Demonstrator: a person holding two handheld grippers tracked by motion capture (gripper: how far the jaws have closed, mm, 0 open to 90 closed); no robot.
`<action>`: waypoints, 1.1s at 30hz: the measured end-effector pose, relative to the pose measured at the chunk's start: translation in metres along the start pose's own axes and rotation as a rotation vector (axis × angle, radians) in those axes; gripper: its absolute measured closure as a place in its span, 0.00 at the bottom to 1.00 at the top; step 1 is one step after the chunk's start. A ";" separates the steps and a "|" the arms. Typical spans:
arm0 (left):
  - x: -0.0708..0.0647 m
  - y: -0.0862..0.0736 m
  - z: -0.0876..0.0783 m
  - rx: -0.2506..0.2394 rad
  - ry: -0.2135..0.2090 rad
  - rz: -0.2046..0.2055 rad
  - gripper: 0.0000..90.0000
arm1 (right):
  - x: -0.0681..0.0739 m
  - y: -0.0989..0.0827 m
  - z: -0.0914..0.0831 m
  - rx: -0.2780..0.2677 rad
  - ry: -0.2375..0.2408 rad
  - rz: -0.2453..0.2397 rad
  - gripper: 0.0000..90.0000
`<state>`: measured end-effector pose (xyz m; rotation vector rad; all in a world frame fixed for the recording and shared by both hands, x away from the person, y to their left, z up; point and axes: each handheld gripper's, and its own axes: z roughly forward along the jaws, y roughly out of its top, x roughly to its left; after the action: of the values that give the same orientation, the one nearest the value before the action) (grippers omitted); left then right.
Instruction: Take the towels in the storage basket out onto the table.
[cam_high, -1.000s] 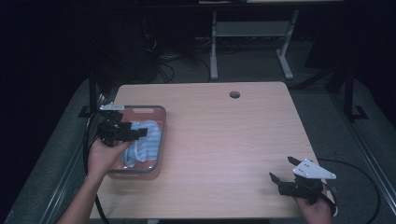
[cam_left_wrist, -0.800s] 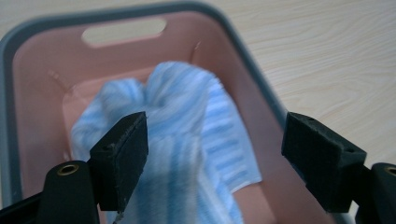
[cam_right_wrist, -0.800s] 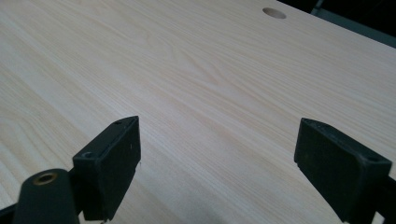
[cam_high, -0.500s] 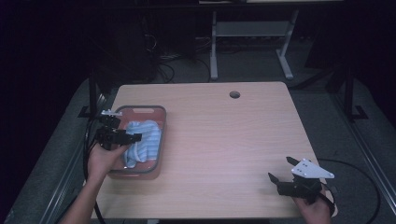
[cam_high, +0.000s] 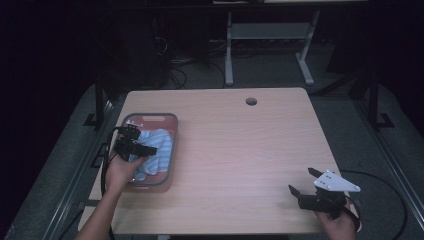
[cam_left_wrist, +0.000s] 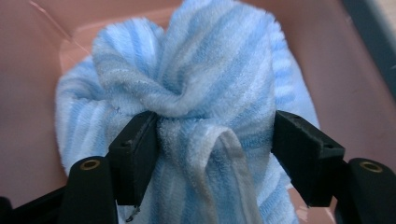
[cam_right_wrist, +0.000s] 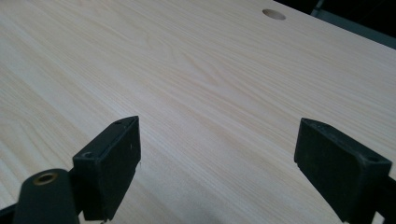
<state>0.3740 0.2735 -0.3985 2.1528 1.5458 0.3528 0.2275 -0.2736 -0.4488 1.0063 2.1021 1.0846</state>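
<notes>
Left tongs (cam_left_wrist: 212, 144) lower, narrower around towel (cam_left_wrist: 196, 88)

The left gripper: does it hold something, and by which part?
Not yet. The left gripper has its jaws closing around a raised fold of the towel in the bin; no firm hold shows.

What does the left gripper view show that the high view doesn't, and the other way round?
The left gripper view alone shows how the left claw stands: its jaws have just been closing and now straddle a bunched fold of the striped towel, the left one touching it.

The high view alone shows the whole table, its round hole, and the right claw open near the table's front right corner.

Both show the blue-and-white striped towel lying in the pink bin, with the left claw over it.
</notes>
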 end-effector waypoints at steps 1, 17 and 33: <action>-0.002 0.001 0.004 0.024 0.021 0.000 0.38 | 0.000 0.000 0.000 0.000 0.001 0.001 0.16; -0.023 0.005 0.031 0.150 0.196 0.161 0.68 | 0.001 0.001 -0.001 -0.005 0.003 0.003 0.16; 0.004 -0.004 -0.009 0.028 -0.005 0.035 0.84 | -0.002 0.000 -0.003 -0.011 -0.001 0.017 0.16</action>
<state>0.3674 0.2799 -0.3930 2.2024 1.5207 0.3388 0.2265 -0.2766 -0.4472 1.0215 2.0886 1.1027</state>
